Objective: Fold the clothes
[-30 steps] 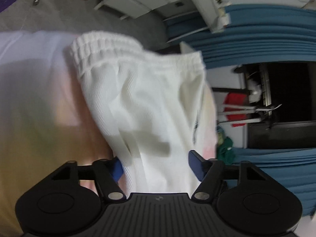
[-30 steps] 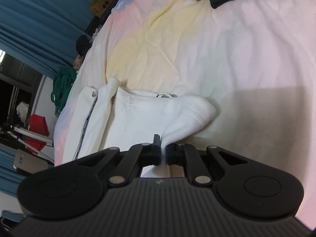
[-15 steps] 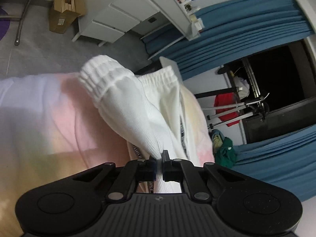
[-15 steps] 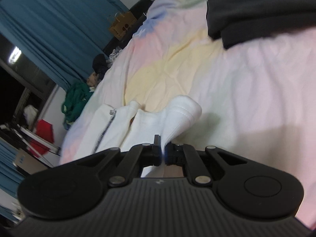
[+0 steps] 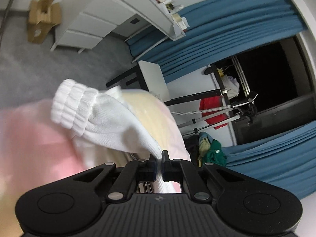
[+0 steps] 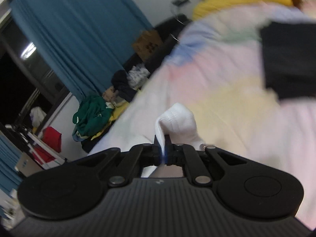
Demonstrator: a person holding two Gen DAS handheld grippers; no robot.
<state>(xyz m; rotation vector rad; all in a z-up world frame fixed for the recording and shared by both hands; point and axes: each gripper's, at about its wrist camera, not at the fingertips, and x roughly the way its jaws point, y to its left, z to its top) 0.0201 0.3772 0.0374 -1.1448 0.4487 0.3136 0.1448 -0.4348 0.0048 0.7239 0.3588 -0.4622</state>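
Across the lower and right parts of both views we see one bed (image 6: 246, 108) under a pastel sheet. One white garment (image 5: 110, 122) rises at centre of the left view, its ribbed cuff at middle left lifted off the sheet. We hold it with two grippers: the left gripper (image 5: 159, 161), bottom centre, has its jaws clamped on the fabric, and the right gripper (image 6: 162, 148) has its jaws clamped on another fold. One dark garment (image 6: 290, 59) lies at the right view's upper right, one green heap (image 6: 90, 116) at middle left.
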